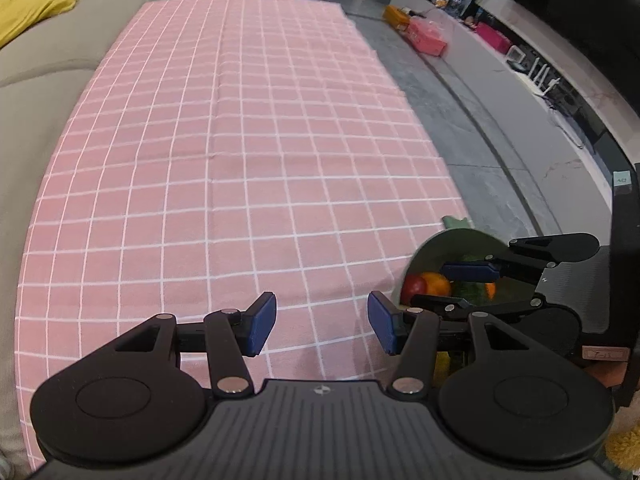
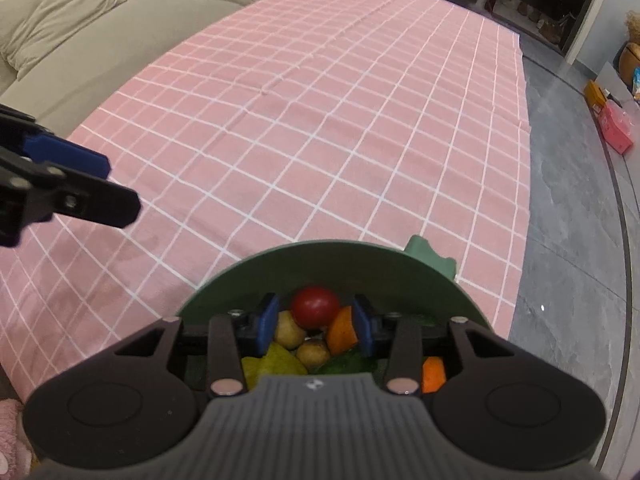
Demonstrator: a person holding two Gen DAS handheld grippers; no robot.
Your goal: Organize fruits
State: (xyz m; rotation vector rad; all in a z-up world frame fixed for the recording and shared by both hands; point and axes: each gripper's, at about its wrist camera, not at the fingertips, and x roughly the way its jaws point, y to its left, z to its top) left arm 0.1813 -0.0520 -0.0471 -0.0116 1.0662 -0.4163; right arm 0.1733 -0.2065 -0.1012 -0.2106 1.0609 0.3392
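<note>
Where the pink checked tablecloth [image 2: 320, 120] meets the near table edge, a green bowl [image 2: 320, 264] with a small side handle [image 2: 430, 258] stands on the cloth. The bowl holds a red tomato-like fruit [image 2: 315, 306], an orange wedge [image 2: 342, 332], two small tan round fruits [image 2: 289, 331], a yellow-green piece [image 2: 276, 364], a dark green leafy piece [image 2: 348, 364] and a second orange piece [image 2: 434, 374] partly hidden under the tool's frame.

The right gripper [image 2: 316, 326] points down into the bowl. Its blue pads [image 2: 267, 322] stand partly apart on either side of the fruit pile; the right-hand pad lies just beside the orange wedge, and contact cannot be confirmed. No fruit is pinched between the pads.

The left gripper [image 1: 322, 322] hangs over bare cloth to the left of the bowl. Its pads [image 1: 262, 322] are spread about halfway, with nothing between them. A beige sofa [image 2: 80, 20] borders the table's far side.
</note>
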